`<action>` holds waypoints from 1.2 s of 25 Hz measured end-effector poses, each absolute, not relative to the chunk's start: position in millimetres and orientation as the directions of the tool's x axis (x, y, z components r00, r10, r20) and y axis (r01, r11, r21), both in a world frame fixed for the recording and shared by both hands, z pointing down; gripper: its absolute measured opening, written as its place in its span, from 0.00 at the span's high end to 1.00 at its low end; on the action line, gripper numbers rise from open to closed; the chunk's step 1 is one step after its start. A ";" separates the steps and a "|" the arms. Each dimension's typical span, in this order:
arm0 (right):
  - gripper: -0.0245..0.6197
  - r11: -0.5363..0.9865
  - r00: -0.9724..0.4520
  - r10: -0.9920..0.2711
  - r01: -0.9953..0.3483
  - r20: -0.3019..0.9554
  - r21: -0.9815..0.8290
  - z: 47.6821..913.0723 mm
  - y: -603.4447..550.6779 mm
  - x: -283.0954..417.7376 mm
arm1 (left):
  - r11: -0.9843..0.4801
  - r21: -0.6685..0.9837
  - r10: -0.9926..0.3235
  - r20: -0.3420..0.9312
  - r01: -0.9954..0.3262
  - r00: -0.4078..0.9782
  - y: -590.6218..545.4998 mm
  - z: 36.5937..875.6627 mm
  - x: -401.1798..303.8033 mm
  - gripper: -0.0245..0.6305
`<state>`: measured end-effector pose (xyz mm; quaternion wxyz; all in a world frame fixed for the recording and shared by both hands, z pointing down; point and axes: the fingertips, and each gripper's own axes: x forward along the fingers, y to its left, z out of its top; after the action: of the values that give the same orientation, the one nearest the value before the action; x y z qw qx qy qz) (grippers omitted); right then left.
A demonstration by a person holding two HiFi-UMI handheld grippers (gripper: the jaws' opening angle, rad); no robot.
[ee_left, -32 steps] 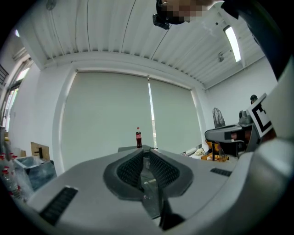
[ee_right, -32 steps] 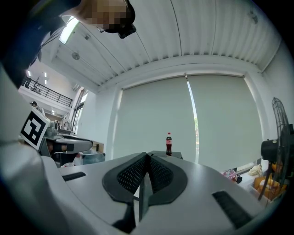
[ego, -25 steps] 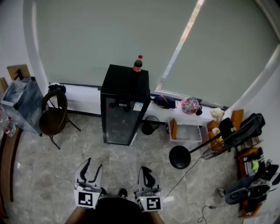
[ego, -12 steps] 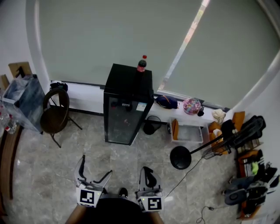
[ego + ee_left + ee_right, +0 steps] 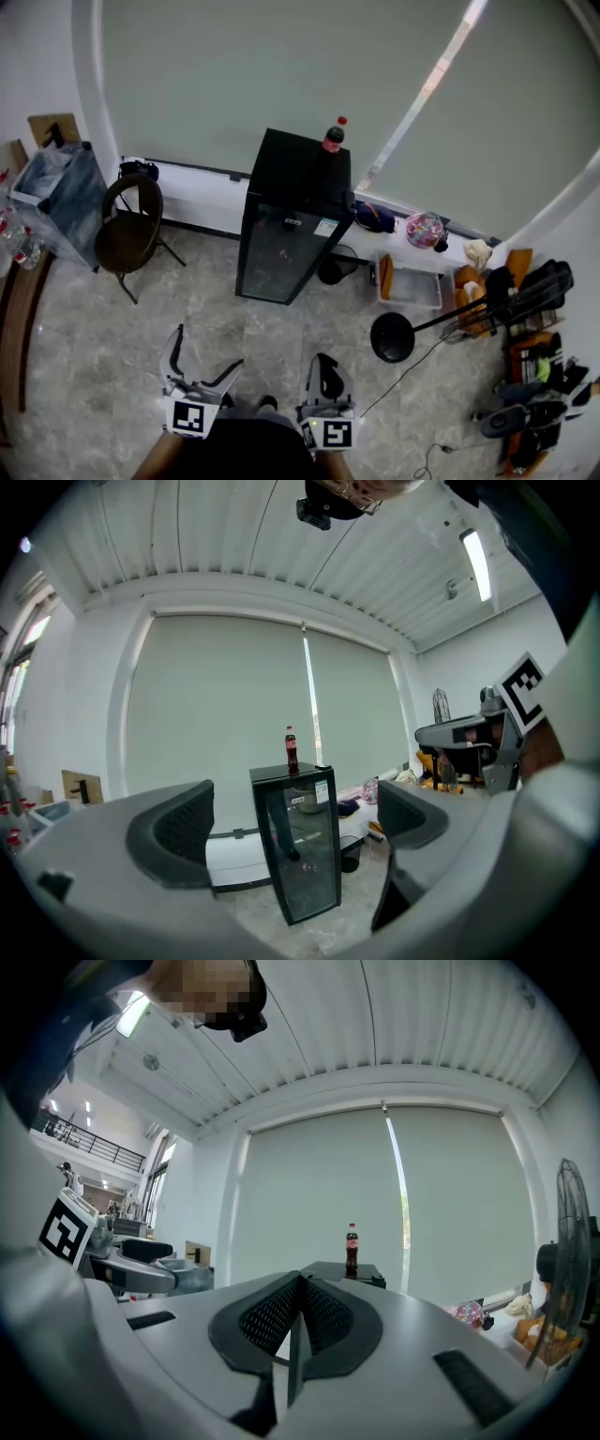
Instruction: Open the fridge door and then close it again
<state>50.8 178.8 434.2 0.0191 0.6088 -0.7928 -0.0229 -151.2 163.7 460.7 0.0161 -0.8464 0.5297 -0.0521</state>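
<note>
Grey left tool [image 5: 202,354]: jaws spread wide, just been opening, nothing between them.
Right tool [image 5: 325,367]: jaws pressed together, empty.
Fridge [image 5: 281,248]: black, glass door shut, at the floor's far edge below the blind; contents too dim to tell.
Bottle [image 5: 333,137]: upright on the fridge top, red cap.
Clear bin [image 5: 410,287]: on the floor right of the fridge; contents unclear.

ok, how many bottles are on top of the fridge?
1. A cola bottle stands on the fridge's black top, near its far right corner in the head view. No other shows up there.
</note>
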 end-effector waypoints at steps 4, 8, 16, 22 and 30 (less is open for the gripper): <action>0.94 0.267 -0.267 -0.964 -0.960 0.004 0.082 436.1 176.1 32.8 | -0.450 -0.111 -0.893 0.071 -0.886 0.445 159.6 464.6 -162.6 0.16; 0.94 0.270 -0.271 -0.962 -0.958 0.004 0.092 438.6 173.5 24.8 | -0.448 -0.097 -0.893 0.083 -0.889 0.442 152.3 474.4 -169.3 0.16; 0.94 0.243 -0.243 -0.970 -0.964 0.015 0.108 441.1 129.7 55.1 | -0.462 -0.076 -0.884 0.123 -0.884 0.451 110.8 486.9 -152.5 0.16; 0.94 0.268 -0.267 -0.963 -0.959 0.015 0.089 448.8 64.4 75.0 | -0.440 -0.091 -0.893 0.155 -0.894 0.423 48.9 497.7 -131.8 0.16; 0.94 0.343 -0.344 -0.939 -0.937 -0.008 0.064 435.6 -38.3 98.9 | -0.395 -0.070 -0.910 0.165 -0.916 0.379 -53.0 484.4 -97.2 0.16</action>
<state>98.9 -38.3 435.6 0.0151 0.5726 -0.8192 -0.0287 -97.2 -53.0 484.4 -0.0163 -0.8303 0.5500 -0.0884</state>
